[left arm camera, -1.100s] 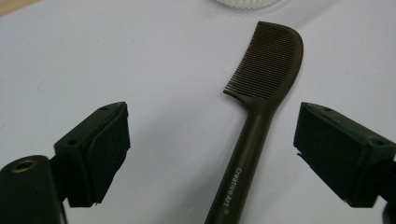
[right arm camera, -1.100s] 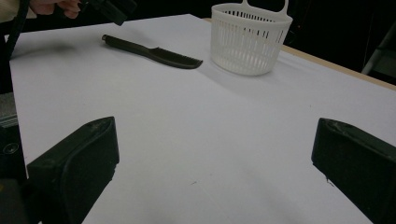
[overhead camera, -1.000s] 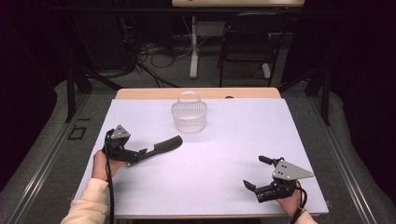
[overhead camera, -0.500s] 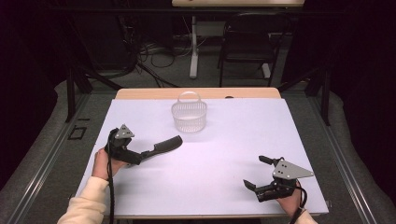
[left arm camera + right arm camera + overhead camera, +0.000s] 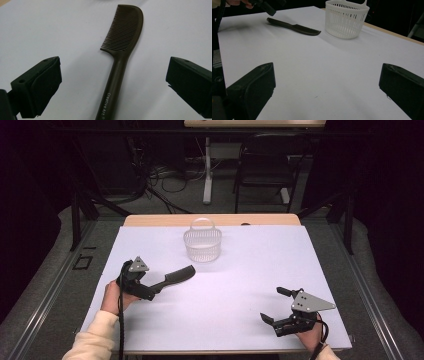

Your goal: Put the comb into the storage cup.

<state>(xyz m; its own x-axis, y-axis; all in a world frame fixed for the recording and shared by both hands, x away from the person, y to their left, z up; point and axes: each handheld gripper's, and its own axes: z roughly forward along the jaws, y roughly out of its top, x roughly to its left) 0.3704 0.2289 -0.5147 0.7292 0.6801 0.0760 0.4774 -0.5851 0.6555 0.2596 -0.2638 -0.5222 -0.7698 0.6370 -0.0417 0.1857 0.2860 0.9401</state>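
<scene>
White table (image 5: 240,285) with basket (image 5: 202,245) and comb (image 5: 175,277), dark room behind.

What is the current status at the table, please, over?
Left gripper open, jaws straddling the comb handle, not closed. Right gripper open, idle near the table's front edge. Comb flat on the table; white basket beyond it, path unobstructed.

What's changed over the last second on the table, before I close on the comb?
The left gripper has eased in over the comb's handle end; its jaws stand open to either side of the handle, with nothing gripped yet. The comb, the white basket and the right gripper, open near the front edge, have stayed where they were.
</scene>
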